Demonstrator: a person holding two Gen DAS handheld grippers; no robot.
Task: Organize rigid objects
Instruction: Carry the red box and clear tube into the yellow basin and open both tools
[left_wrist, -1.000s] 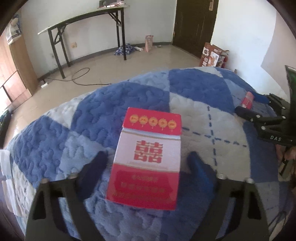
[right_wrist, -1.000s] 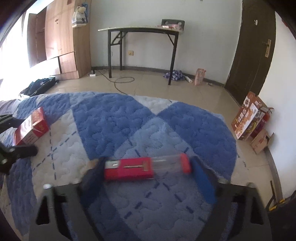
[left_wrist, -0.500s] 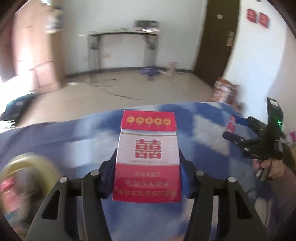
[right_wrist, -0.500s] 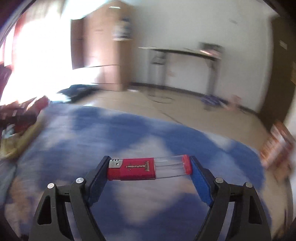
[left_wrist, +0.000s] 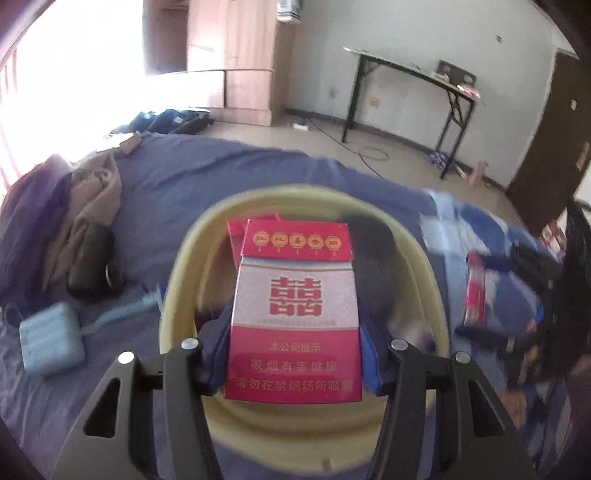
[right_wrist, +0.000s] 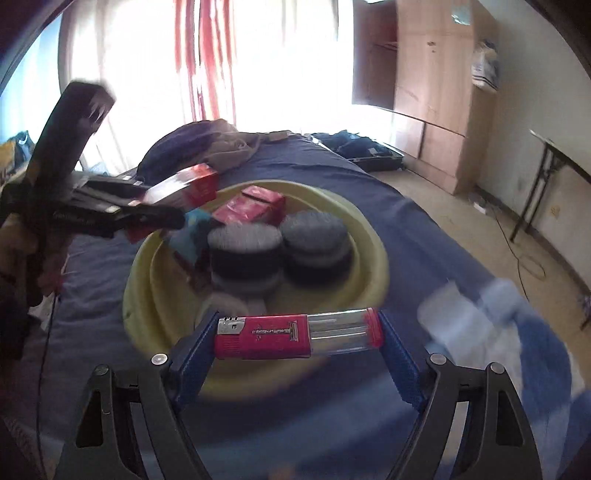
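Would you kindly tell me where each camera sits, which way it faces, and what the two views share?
Left wrist: rides the left gripper, looking along its fingers over the yellow basin toward the door; it clamps the cigarette pack.
Right wrist: rides the right gripper, facing the window; it clamps the lighter.
Shared: the basin, and each view shows the other gripper.

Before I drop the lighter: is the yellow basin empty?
No. The basin already holds two dark round pads and a red pack.

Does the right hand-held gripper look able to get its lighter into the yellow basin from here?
Probably yes: the right hand-held gripper holds the red lighter near the round yellow plastic basin's open rim, nothing between.
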